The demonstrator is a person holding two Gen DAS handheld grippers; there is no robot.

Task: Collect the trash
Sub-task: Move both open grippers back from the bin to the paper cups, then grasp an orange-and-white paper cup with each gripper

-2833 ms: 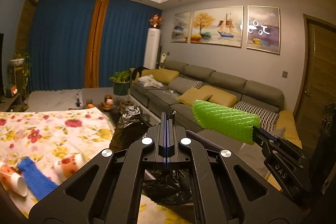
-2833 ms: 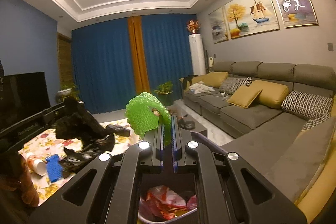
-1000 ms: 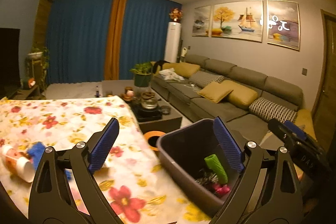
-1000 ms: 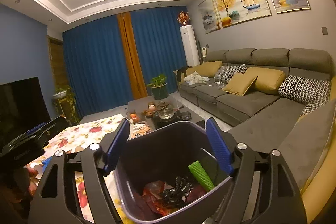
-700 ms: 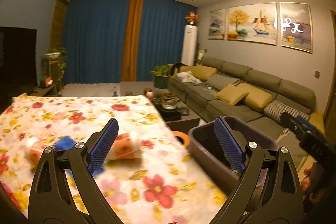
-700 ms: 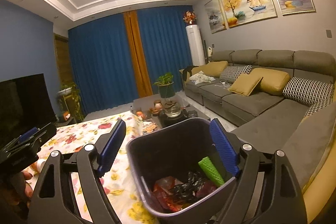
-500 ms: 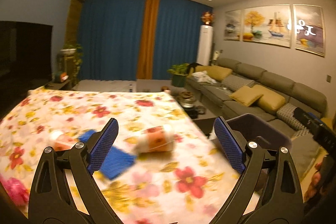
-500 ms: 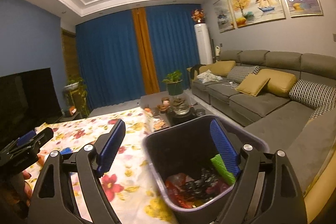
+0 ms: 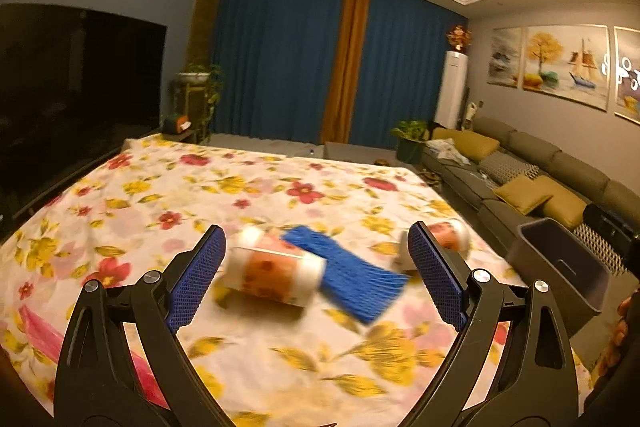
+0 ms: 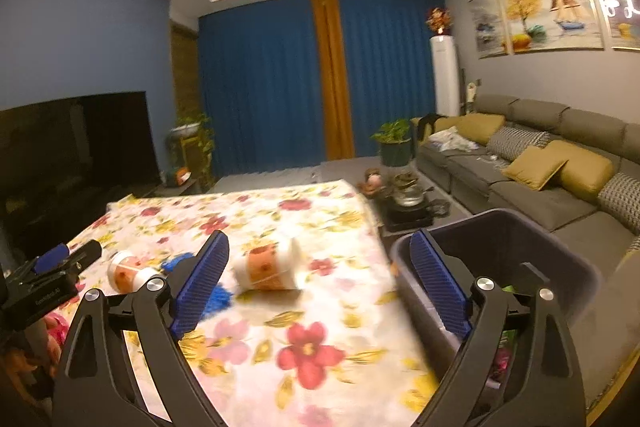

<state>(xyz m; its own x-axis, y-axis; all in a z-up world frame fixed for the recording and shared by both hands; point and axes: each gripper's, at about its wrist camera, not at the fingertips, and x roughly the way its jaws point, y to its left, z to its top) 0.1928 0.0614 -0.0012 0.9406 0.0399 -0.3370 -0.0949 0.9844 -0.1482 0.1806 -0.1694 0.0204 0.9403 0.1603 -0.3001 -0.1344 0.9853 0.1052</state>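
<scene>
Right now both grippers hang over a tabletop point(image 9: 168, 195) covered with a flowered cloth, each with its jaws spread wide and holding nothing.

Seen from the left wrist, the left gripper point(image 9: 316, 277) frames a paper cup point(image 9: 274, 277) lying on its side, white with an orange band and blurred. A blue mesh sleeve point(image 9: 346, 269) lies just to the right of that cup, one corner reaching behind it. A second paper cup point(image 9: 450, 237) lies on its side farther right, partly behind the gripper's right finger. Beyond the tabletop's right edge stands a dark trash bin point(image 9: 560, 267).

Seen from the right wrist, the right gripper point(image 10: 320, 281) points across the tabletop's right edge. One cup lies on its side between the fingers, near the left one; the other cup and the blue sleeve lie farther left, the sleeve partly hidden by the left finger. The bin sits at the right, close beside the tabletop, and some trash shows inside it behind the right finger. The left gripper is visible at the far left edge.

A grey sofa point(image 10: 520, 183) with yellow cushions runs along the right wall, and blue curtains point(image 10: 272, 83) hang at the back.
</scene>
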